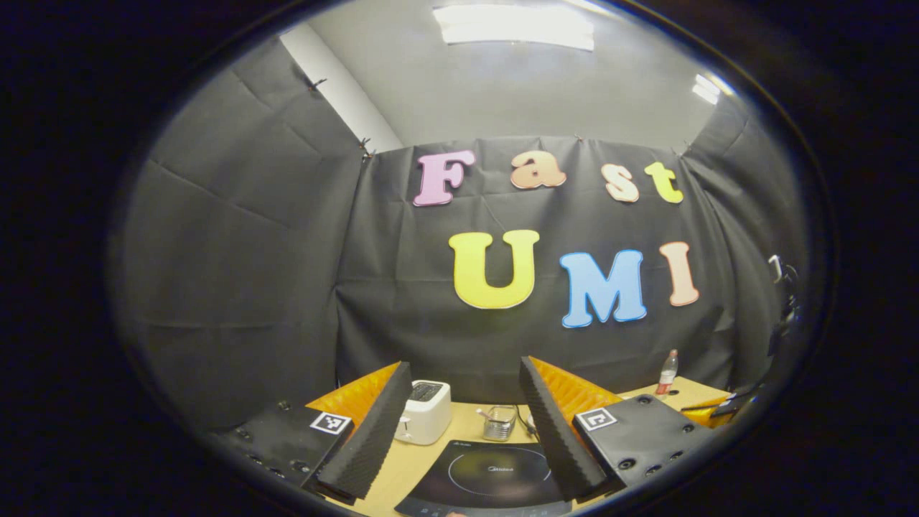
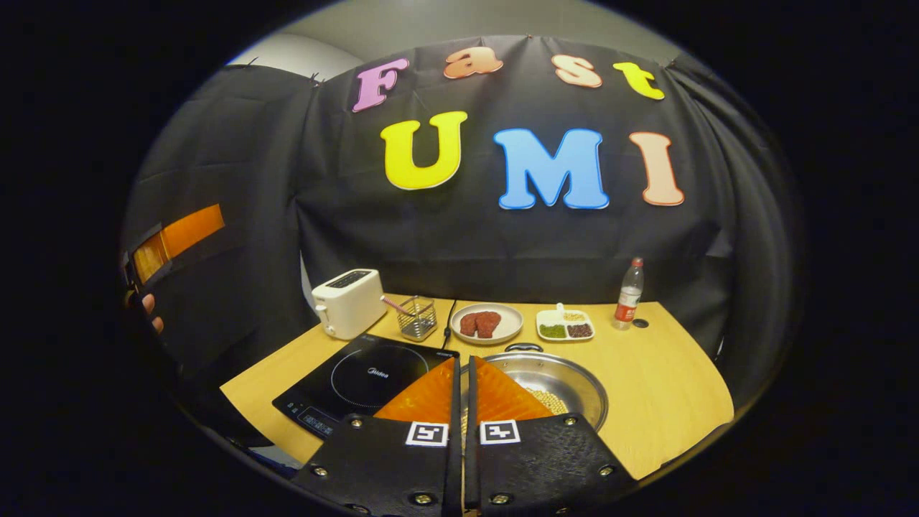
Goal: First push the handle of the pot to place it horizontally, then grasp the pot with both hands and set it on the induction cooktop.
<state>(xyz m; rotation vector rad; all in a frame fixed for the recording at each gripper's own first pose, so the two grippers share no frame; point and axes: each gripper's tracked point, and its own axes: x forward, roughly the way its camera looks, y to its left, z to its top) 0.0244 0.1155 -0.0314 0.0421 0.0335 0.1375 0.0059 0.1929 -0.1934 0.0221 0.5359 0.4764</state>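
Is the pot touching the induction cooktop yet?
Cannot tell. In the right gripper view the right gripper covers where the pot and induction cooktop would meet.

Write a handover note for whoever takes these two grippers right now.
Left hand-held gripper: open, holding nothing, raised over the black glass induction cooktop.
Right hand-held gripper: shut, holding nothing, in front of the round steel pot.
The pot sits on the wooden table beside the cooktop, one handle at its far rim.
Done: nothing visible. Left: push the handle, two-handed lift onto the cooktop.
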